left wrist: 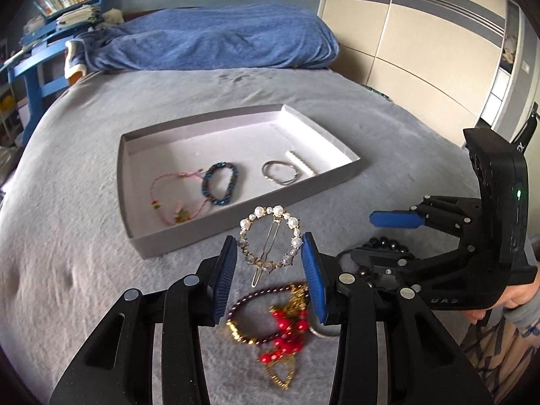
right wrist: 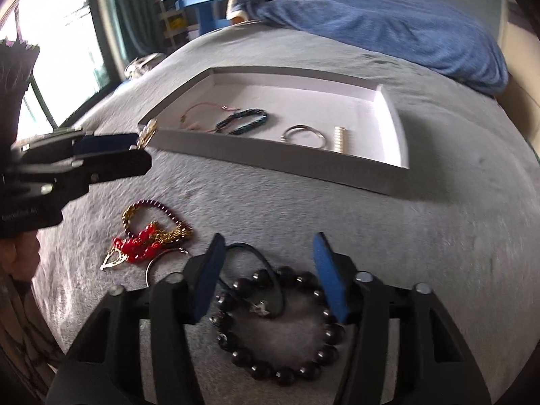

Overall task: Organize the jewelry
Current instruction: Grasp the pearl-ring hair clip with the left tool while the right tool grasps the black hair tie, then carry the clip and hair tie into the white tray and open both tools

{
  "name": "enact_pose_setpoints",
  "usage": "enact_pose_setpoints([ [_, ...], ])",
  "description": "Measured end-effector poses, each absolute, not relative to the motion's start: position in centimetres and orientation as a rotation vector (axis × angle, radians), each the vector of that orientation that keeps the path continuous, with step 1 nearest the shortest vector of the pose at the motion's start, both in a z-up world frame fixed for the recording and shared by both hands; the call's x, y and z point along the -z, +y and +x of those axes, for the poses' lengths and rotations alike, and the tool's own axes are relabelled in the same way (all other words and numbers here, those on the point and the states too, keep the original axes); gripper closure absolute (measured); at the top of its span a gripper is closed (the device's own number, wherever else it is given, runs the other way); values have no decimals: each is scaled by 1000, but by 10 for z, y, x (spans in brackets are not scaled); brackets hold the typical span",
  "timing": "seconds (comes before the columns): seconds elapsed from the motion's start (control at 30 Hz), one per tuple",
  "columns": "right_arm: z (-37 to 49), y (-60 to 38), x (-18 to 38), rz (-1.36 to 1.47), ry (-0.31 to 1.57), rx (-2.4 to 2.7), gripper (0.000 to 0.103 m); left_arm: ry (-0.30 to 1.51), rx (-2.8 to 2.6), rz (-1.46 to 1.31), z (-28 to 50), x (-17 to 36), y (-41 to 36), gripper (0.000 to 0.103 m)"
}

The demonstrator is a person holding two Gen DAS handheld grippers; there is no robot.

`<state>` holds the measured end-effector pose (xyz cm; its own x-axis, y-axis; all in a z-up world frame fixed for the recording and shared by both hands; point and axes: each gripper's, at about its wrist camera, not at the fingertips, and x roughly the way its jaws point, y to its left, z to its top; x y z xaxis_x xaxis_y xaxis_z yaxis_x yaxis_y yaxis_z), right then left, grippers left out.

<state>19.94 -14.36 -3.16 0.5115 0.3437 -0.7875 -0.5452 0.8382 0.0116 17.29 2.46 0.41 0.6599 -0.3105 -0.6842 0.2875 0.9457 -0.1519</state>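
My left gripper (left wrist: 269,248) is shut on a round pearl hair clip (left wrist: 270,236) and holds it above the grey bed, just short of the grey tray (left wrist: 175,241). The tray holds a pink cord bracelet (left wrist: 175,199), a blue chain bracelet (left wrist: 220,184), silver rings (left wrist: 280,172) and a pearl bar (left wrist: 300,163). My right gripper (right wrist: 266,270) is open over a black bead bracelet (right wrist: 287,330) and a black cord (right wrist: 256,270) on the bed. A red, gold and purple jewelry pile (right wrist: 148,236) lies to its left.
A blue blanket (left wrist: 216,37) lies across the far end of the bed. A blue shelf (left wrist: 40,57) stands at the far left and a wardrobe (left wrist: 422,50) at the right. A window (right wrist: 50,50) is at the left in the right wrist view.
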Motion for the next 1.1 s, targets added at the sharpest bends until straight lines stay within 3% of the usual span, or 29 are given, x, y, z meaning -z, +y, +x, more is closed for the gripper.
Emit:
enact_pose_setpoints([
  [0.17, 200, -127, 46, -355, 900, -539, 66, 782, 320, -41, 173, -4, 33, 62],
  [0.43, 202, -123, 53, -384, 917, -564, 100, 780, 313, -41, 174, -4, 36, 62],
  [0.8, 226, -155, 8, -84, 866, -601, 100, 775, 291, -15, 183, -8, 38, 62],
  [1.1, 239, -148, -22, -73, 809, -614, 100, 760, 265, 5, 204, -17, 39, 62],
])
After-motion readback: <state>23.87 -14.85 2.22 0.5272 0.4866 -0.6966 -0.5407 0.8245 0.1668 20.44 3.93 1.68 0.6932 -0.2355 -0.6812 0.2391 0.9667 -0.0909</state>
